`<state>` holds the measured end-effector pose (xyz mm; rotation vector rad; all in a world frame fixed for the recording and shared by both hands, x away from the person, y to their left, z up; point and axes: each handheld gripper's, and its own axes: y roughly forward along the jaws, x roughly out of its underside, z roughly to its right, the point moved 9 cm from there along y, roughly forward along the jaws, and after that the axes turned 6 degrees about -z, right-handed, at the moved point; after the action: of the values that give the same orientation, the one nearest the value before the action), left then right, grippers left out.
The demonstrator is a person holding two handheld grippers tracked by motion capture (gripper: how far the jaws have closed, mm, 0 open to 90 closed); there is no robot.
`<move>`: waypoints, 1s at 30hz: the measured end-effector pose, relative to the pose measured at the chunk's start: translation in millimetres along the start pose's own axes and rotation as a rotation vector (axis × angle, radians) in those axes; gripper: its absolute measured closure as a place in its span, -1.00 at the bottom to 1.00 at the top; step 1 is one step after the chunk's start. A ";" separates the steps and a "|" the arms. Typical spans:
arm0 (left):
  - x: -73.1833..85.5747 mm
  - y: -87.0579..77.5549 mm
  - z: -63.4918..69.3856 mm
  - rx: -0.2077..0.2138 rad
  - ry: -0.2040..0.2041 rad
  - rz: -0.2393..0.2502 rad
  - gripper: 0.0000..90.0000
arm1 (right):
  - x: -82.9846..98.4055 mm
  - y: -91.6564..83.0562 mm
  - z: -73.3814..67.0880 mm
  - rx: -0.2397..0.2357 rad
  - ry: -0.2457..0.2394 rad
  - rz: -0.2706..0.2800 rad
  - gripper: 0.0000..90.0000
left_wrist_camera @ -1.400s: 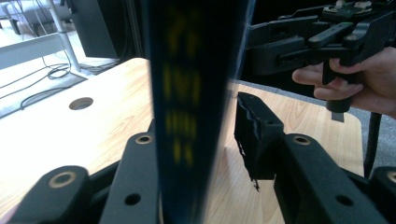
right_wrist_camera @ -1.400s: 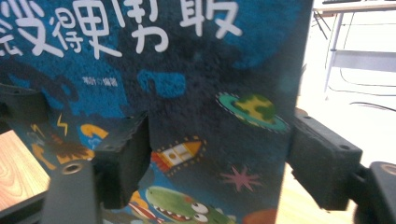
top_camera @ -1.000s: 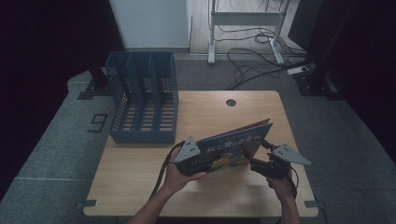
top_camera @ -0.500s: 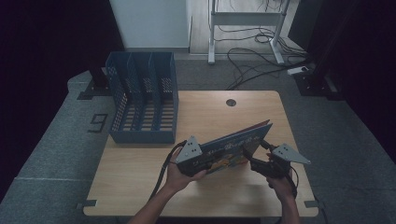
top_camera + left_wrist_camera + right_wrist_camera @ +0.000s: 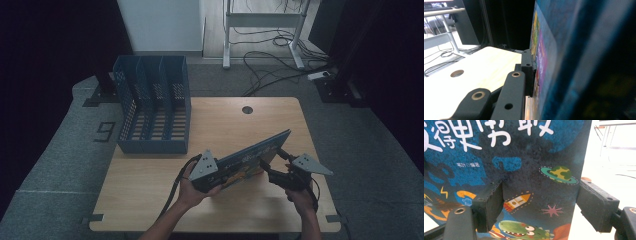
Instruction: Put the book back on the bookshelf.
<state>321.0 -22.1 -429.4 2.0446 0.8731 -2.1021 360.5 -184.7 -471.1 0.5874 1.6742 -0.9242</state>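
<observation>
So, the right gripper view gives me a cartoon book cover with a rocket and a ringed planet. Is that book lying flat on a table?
Observer: No. In the high view the book is held at a tilt over the table.
Visitor: What grips it?
Observer: The left gripper. Its fingers have just been closing and now press on the cover.
Visitor: Anything else on that table?
Observer: A blue file rack with several slots stands at the back left.
</observation>
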 end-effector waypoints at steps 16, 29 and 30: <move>-12.3 -7.0 -2.7 0.034 -0.083 0.062 0.74 | 1.6 4.3 -6.7 -0.019 -0.015 -0.018 -0.48; -13.3 -6.8 -2.8 0.000 -0.069 0.059 0.82 | 0.8 3.5 -4.9 -0.012 -0.006 -0.011 -0.45; -14.0 -7.2 -4.0 -0.003 -0.077 0.063 0.82 | 0.4 3.0 -4.5 -0.011 -0.006 -0.008 -0.45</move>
<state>322.9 -18.8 -413.7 1.9492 0.7893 -2.1292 360.1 -179.3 -471.8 0.5705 1.6767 -0.9207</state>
